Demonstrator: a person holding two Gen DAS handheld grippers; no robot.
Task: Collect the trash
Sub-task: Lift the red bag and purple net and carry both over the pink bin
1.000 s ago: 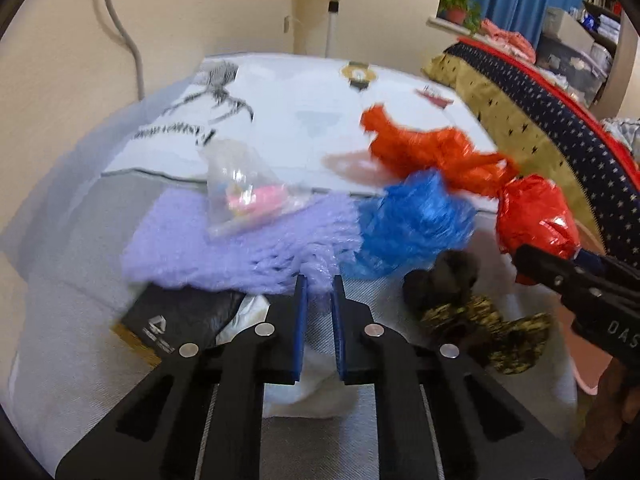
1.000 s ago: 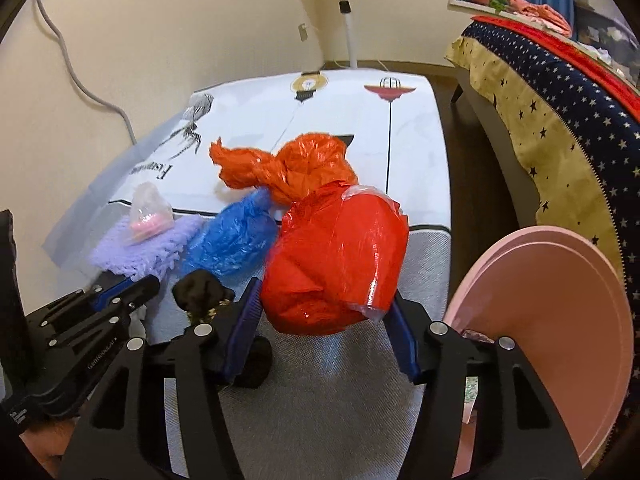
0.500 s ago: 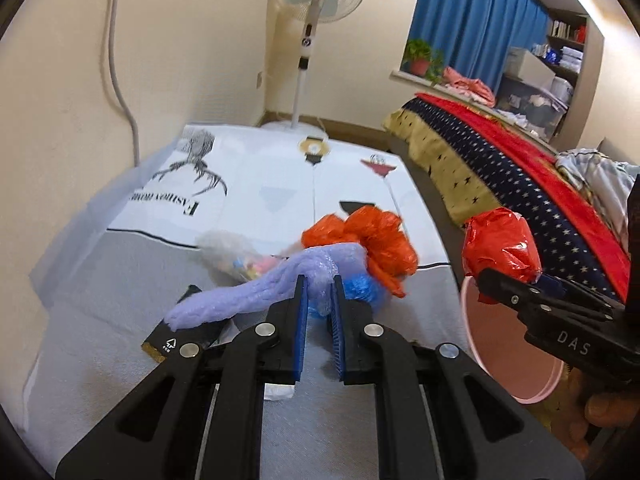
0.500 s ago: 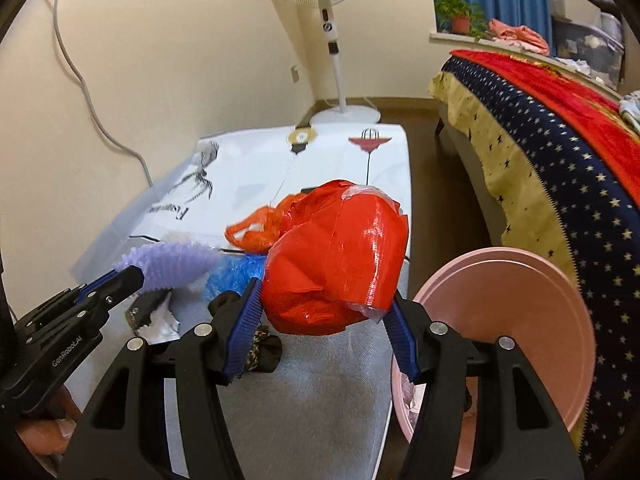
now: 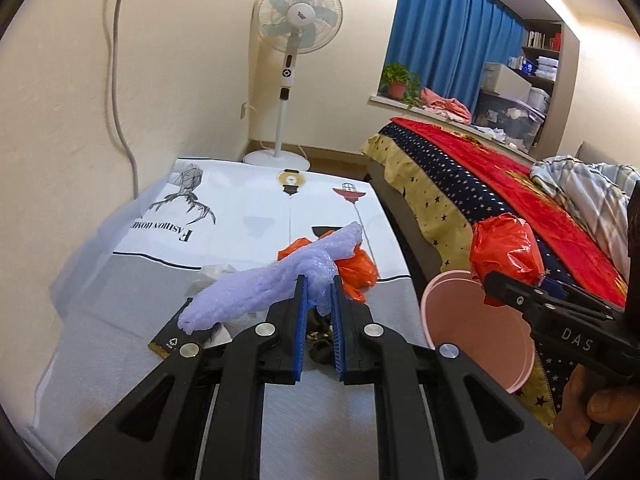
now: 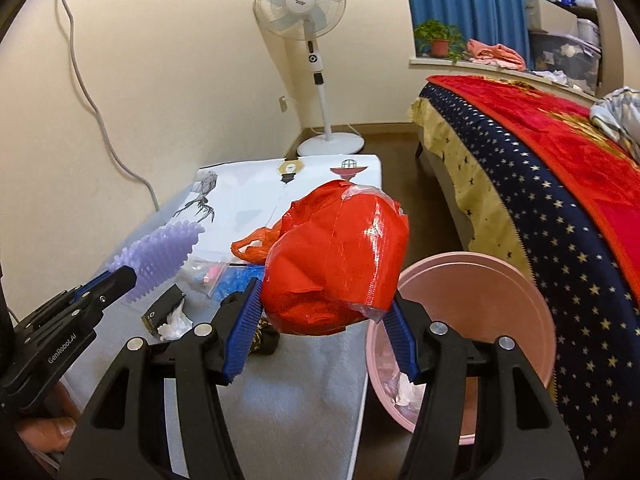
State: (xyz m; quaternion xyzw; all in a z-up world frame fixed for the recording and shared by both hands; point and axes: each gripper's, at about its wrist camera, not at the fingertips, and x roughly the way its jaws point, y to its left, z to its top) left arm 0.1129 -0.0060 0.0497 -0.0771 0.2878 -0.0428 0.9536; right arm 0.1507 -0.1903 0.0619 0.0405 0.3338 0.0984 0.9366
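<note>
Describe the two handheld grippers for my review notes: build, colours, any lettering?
Both are matte black plastic frames with cut-out triangular openings and round silver pivot bolts. Each finger ends in a ribbed blue pad. The left gripper reads "GenRobot.AI" in white on its side; the right gripper shows "DAS". No cables or sleeves show.

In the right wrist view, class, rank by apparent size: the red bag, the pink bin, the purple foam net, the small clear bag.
1. pink bin or red bag: too close to call, bag nearer
2. purple foam net
3. small clear bag

Glossy red plastic bag (image 6: 336, 260), bumpy lilac foam netting (image 5: 264, 284).
</note>
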